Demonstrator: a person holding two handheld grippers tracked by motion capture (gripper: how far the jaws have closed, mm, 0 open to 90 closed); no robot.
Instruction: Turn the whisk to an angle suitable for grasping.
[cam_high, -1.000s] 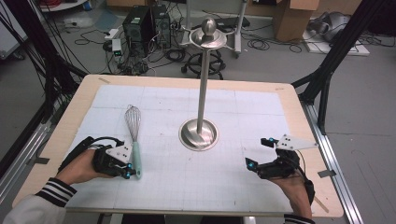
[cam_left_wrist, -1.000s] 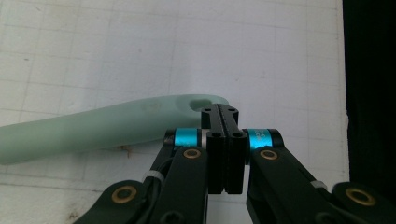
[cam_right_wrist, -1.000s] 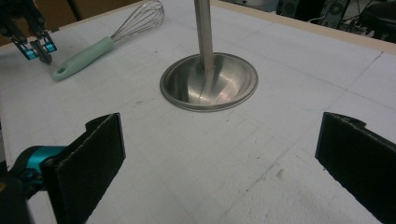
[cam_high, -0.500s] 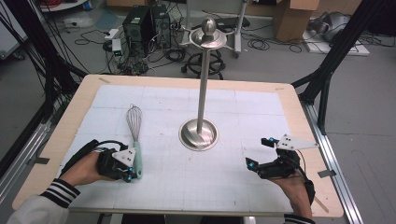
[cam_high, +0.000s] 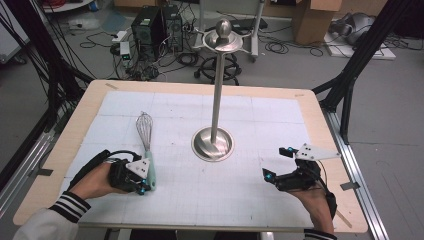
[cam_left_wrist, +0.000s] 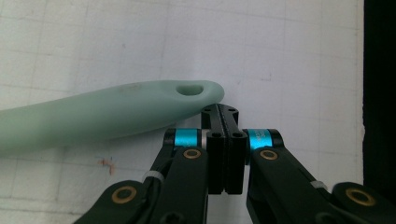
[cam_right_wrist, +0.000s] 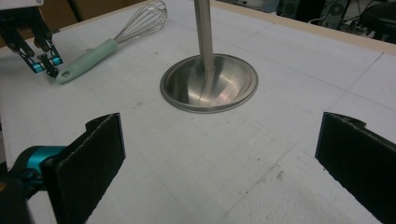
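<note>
The table (cam_high: 310, 107) carries a white gridded mat, and on it, ahead of both grippers, stands a tall metal stand (cam_high: 214, 142) with hooks at its top. Judging by the layout, the work is to hang the whisk (cam_high: 146, 145) on that stand, and almost all of it is left. The whisk lies flat on the mat, wires pointing away, its mint handle end just beside the left gripper (cam_left_wrist: 223, 122) tips. That gripper's jaws are pressed together on nothing, so no grasp is made yet. The right gripper (cam_high: 280, 162) waits with jaws spread wide, well right of the stand's base, empty.
</note>
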